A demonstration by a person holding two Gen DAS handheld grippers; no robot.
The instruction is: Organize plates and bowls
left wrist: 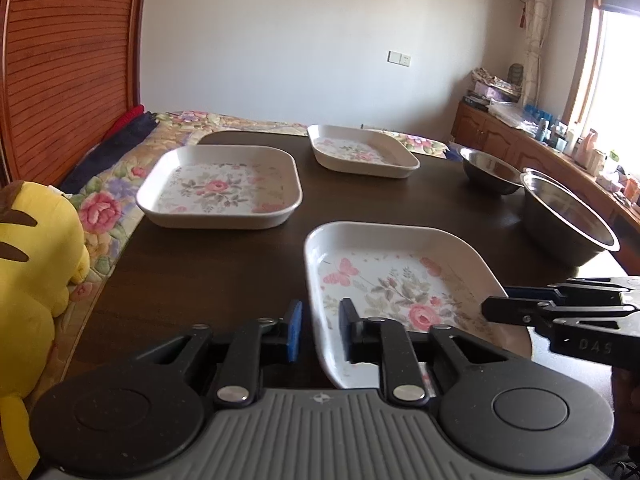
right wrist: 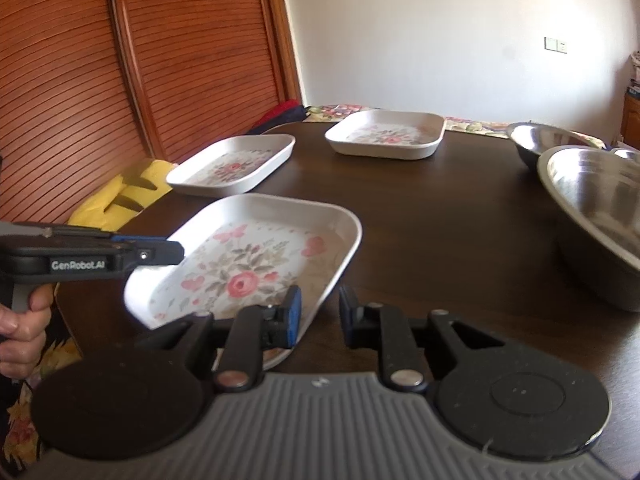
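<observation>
Three white square plates with flower prints lie on a dark wooden table (left wrist: pixel 192 280). The near plate (left wrist: pixel 400 272) (right wrist: pixel 248 248) is between my two grippers. My left gripper (left wrist: pixel 320 330) is open and straddles its left rim, with table showing between the outer pad and the rim. My right gripper (right wrist: pixel 320 314) is open and straddles its right rim in the same way. Another plate (left wrist: pixel 220 188) (right wrist: pixel 236 164) lies to the left and a third plate (left wrist: pixel 360 148) (right wrist: pixel 388 134) at the back. A large steel bowl (left wrist: pixel 568 224) (right wrist: pixel 596 216) and a smaller steel bowl (left wrist: pixel 488 172) (right wrist: pixel 544 140) stand on the right.
A yellow plush toy (left wrist: pixel 32 280) (right wrist: pixel 116 200) sits on a flowered quilt (left wrist: pixel 104 208) off the table's left edge, below a slatted wooden panel (right wrist: pixel 80 80). A hand (right wrist: pixel 20 328) holds the left gripper's handle. A cluttered wooden cabinet (left wrist: pixel 520 140) runs along the window wall.
</observation>
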